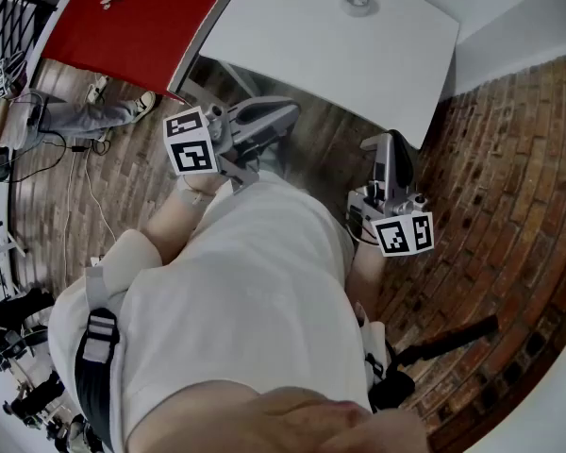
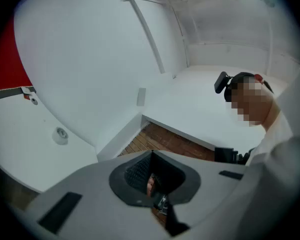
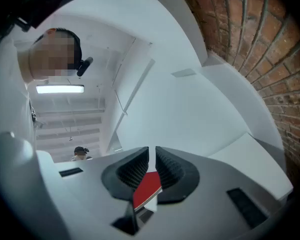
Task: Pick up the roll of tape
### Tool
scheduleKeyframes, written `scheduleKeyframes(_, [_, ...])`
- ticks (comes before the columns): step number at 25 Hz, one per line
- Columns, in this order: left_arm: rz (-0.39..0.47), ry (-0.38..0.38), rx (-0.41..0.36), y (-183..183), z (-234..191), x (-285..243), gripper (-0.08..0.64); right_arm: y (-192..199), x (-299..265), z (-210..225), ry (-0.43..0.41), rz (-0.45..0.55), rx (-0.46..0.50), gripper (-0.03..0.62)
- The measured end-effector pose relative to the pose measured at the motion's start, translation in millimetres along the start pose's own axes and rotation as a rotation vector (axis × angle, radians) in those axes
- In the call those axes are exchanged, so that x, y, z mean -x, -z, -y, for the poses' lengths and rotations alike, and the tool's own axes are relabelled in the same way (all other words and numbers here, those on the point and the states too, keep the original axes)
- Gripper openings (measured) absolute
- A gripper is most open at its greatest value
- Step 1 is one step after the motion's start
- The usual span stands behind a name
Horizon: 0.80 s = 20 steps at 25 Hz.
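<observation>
Basically nothing done yet on this one. The white table (image 1: 292,36) fills the top of the head view, and both claws hang short of its near edge, out over the brick floor (image 1: 509,159) and close in to the person's body.

The left gripper (image 2: 150,156) is clamped fully closed with nothing in it. The right gripper (image 3: 151,151) is closed down to a thin slit, also empty; the red in that gap is just something behind it.

The roll of tape (image 1: 358,1) sits flat on the far part of the table, well apart from both claws and untouched. In the left gripper view it's off to the left and low, not lined up with the jaws. The right gripper view doesn't show it at all.

So the whole job is left, I'd say: reach over the table, open up, come down around the roll, squeeze, lift.
</observation>
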State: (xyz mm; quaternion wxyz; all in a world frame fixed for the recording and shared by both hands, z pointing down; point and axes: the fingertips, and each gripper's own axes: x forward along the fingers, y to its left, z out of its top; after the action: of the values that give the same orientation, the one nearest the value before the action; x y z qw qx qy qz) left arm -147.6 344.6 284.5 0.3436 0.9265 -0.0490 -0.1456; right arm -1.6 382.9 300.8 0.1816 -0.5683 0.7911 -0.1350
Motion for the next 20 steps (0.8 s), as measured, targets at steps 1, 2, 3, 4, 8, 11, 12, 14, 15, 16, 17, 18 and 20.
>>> scheduleKeyframes(1, [-0.005,0.0,0.001,-2,-6,-1,0.008,2,-4,3,0.004,0.002,-0.001,0.046])
scheduleKeyframes(2, [-0.009,0.0,0.003,-4,-12,-2,0.008,3,-8,6,0.008,0.003,-0.001,0.046])
scheduleKeyframes(3, [-0.012,0.001,0.005,-7,-18,-4,0.008,5,-12,9,0.012,0.003,-0.001,0.046])
scheduleKeyframes(4, [-0.016,0.002,0.007,-10,-24,-7,0.008,5,-17,13,0.017,0.002,-0.001,0.046])
scheduleKeyframes(8, [-0.025,0.005,0.014,-23,-51,-20,0.008,7,-37,27,0.035,-0.004,0.001,0.046])
scheduleKeyframes(11, [-0.035,0.007,0.029,-28,-74,-32,0.008,8,-49,44,0.058,-0.011,0.002,0.046])
scheduleKeyframes(12, [-0.042,0.007,0.034,-28,-82,-36,0.008,9,-53,49,0.065,-0.013,0.001,0.046])
scheduleKeyframes(14, [-0.052,0.006,0.044,-30,-96,-42,0.008,11,-61,59,0.075,-0.019,0.003,0.046])
scheduleKeyframes(15, [-0.054,0.005,0.048,-32,-103,-46,0.008,11,-66,64,0.079,-0.021,0.004,0.046])
scheduleKeyframes(16, [-0.056,0.004,0.052,-34,-110,-50,0.008,10,-71,69,0.083,-0.021,0.004,0.046])
scheduleKeyframes(17, [-0.061,0.002,0.055,-37,-116,-57,0.008,7,-76,76,0.089,-0.019,0.001,0.046])
scheduleKeyframes(18, [-0.072,0.0,0.057,-42,-122,-65,0.008,3,-82,84,0.097,-0.015,-0.008,0.046])
scheduleKeyframes(20, [-0.11,-0.004,0.058,-56,-133,-91,0.008,-10,-95,103,0.116,0.0,-0.038,0.046])
